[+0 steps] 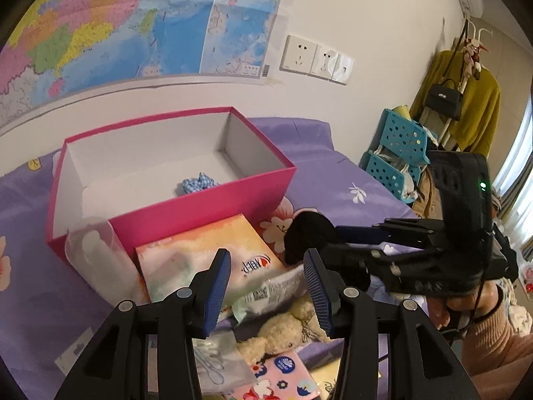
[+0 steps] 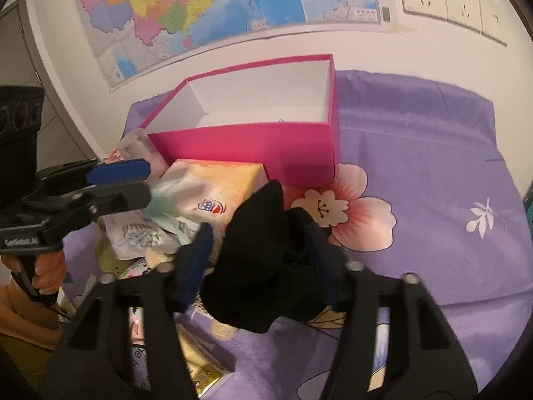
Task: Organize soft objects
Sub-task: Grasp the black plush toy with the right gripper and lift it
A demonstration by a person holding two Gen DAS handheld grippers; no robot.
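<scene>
An open pink box (image 1: 200, 213) (image 2: 250, 146) stands on the purple bed sheet (image 1: 333, 180) against the wall, with a blue checked cloth (image 1: 196, 183) inside. My right gripper (image 2: 258, 260) (image 1: 328, 241) is shut on a bunched black cloth (image 2: 260, 260) (image 1: 308, 233), held just right of the box's near corner. My left gripper (image 1: 268, 276) (image 2: 133, 183) is open with nothing between its pads. It hovers over a pile holding a tissue pack (image 1: 200, 256) (image 2: 213, 186), a plastic packet and a beige teddy bear (image 1: 279, 330).
A clear plastic roll (image 1: 96, 256) leans on the box's left corner. A cotton swab bag (image 2: 140, 236) and a pink sticker pack (image 1: 283, 376) lie in the pile. Blue baskets (image 1: 396, 153) and a coat rack (image 1: 466, 110) stand beyond the bed's right edge.
</scene>
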